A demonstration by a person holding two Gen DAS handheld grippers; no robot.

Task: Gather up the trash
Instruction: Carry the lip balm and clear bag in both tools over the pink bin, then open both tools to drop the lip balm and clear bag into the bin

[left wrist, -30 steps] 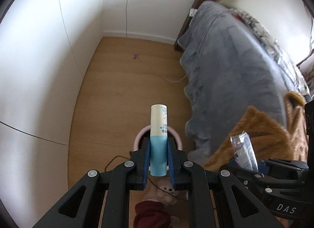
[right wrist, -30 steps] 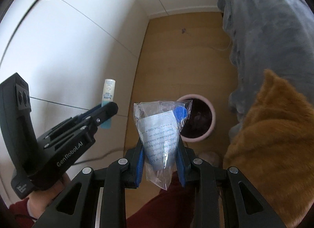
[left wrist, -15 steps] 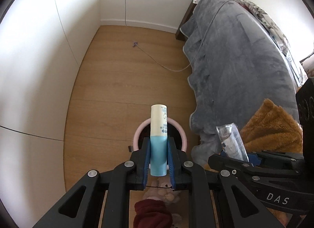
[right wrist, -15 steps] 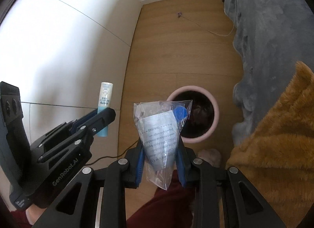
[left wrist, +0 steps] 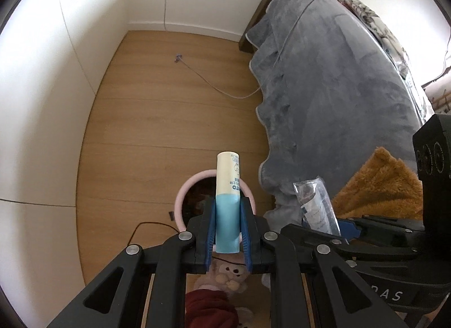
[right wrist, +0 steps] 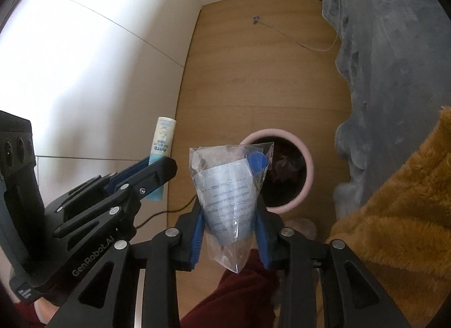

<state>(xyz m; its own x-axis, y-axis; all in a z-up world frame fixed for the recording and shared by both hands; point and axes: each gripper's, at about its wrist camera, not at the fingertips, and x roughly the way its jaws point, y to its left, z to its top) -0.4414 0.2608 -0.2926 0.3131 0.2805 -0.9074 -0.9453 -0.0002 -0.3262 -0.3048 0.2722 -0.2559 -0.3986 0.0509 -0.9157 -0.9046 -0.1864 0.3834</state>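
Both grippers are aimed steeply down over the pink bin [right wrist: 307,164], which sits on the wood floor [left wrist: 157,119] just beside the hanging edge of the grey blanket [left wrist: 332,88].

The left gripper [left wrist: 227,226] has its jaws narrow and clamped on a tube [left wrist: 227,187], cream at the top and light blue at the bottom. The blue pads squeeze the blue half, and the cream end sticks out past the tips. In the left wrist view the tube lines up right over the bin's rim, with the dark inside of the bin showing behind it. In the right wrist view the same tube sits off to the left of the bin, over the floor by the white wall [right wrist: 98,74].

The right gripper [right wrist: 229,229] has a clear plastic bag [right wrist: 229,184] between its blue pads, with a printed paper slip and a little blue cap inside. The jaws are opening, but the bag sits between them and both pads look to be touching its sides. The top of the bag overlaps the bin's left rim in that view.

There's an orange fuzzy throw [right wrist: 394,215] on the right next to the blanket, a thin cable [left wrist: 214,85] running across the far floor, and a plush toy [left wrist: 228,274] on the floor near the bin. Some dark red fabric [right wrist: 239,294] shows at the bottom, under the grippers.
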